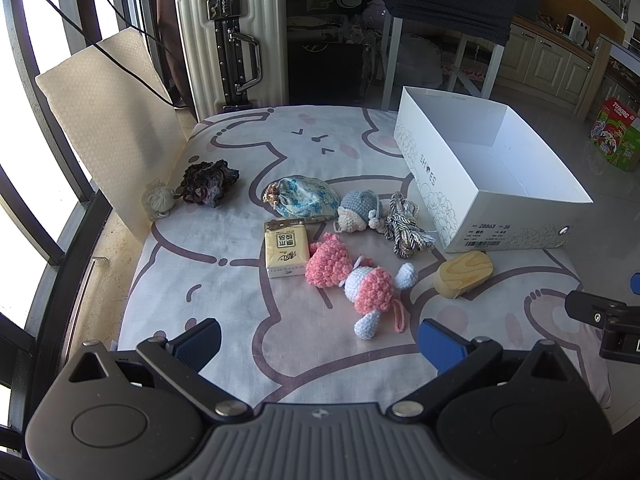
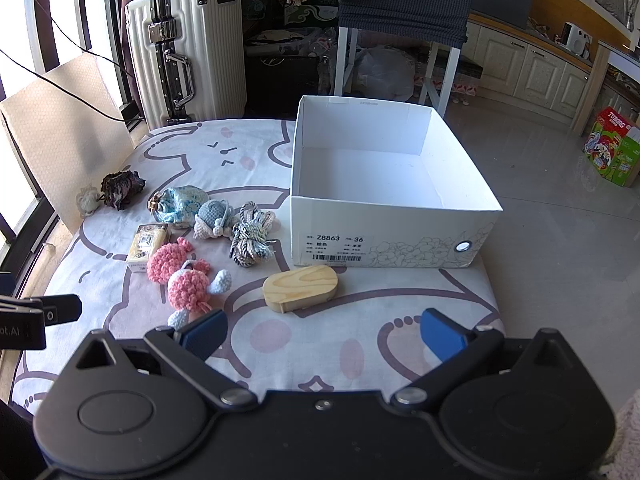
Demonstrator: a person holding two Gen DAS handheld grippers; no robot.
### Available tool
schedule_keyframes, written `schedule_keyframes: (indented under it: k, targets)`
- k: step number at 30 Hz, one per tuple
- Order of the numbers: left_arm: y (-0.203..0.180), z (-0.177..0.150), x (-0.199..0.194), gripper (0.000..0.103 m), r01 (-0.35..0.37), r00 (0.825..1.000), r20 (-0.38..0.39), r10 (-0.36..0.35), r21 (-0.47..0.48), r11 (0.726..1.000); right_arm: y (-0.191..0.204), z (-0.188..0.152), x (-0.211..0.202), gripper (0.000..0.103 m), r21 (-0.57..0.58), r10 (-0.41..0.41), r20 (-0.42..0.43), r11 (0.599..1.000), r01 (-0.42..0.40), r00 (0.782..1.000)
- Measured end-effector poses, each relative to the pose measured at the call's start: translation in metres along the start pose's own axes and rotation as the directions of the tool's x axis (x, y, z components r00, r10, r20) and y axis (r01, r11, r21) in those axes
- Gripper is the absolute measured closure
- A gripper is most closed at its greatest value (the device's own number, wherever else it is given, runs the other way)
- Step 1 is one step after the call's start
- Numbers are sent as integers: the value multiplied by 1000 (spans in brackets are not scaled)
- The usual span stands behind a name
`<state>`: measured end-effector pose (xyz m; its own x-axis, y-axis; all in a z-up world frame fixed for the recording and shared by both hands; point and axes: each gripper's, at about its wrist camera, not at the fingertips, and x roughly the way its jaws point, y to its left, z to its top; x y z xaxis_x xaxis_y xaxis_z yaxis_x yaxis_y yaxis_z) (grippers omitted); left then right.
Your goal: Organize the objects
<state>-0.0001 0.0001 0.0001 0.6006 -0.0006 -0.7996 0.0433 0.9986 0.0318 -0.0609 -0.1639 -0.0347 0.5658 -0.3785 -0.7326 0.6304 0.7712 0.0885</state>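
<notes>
The left gripper (image 1: 320,344) hangs over the near edge of the cloth-covered tabletop (image 1: 224,312), its blue pads spread wide and holding nothing. The right gripper (image 2: 324,336) hovers beside it over the same edge, likewise released and empty; the wooden block (image 2: 301,289) lies just ahead of its pads.

Ahead of the left gripper, near the middle of the tabletop, lies a pink crochet doll (image 1: 352,280), touching a yellow tissue pack (image 1: 286,253). Beyond them, in a rough row, sit a blue drawstring pouch (image 1: 306,198), a small blue crochet toy (image 1: 360,210) and a bundle of cord (image 1: 404,224). Toward the far left edge rest a dark tangle of yarn (image 1: 210,182) and a pale yarn ball (image 1: 159,200).

The white shoebox (image 2: 400,222) stands open along the right edge and holds nothing, so the sorting seems not yet begun: this looks like the approach to a first pick. The likeliest next move is for the right gripper to drop over the wooden block, close across its narrow width, and lift it clear of the box's near wall.
</notes>
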Motion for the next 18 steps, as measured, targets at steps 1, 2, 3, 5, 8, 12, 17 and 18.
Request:
schedule_keyframes:
  k: [1,2,3,5,8,12,17,18]
  targets:
    - [0,0,0,0,0,1000,0,0,1,1000,0,0,0,0,1,-1,0,1000,1,1000]
    - [0,0,0,0,0,1000,0,0,1,1000,0,0,0,0,1,-1,0,1000,1,1000]
    - [0,0,0,0,0,1000,0,0,1,1000,0,0,0,0,2,-2,0,1000,2,1000]
    - [0,0,0,0,0,1000,0,0,2,1000,0,0,0,0,3,-3,-1,1000,3,1000]
    - [0,0,0,0,0,1000,0,0,4,1000,0,0,0,0,6,-6,0,1000,6,1000]
    - [0,0,0,0,-1,1000,1,1,6,1000,1,0,0,0,8,-9,-1,1000,9,1000]
    - [0,0,0,0,-1,1000,1,1,8,1000,1,0,1,0,11,-12,-1,1000,12,1000]
    - [0,0,0,0,-1,1000,1,1,8,1000,1,0,1,0,11,-12,-1,1000,12,1000]
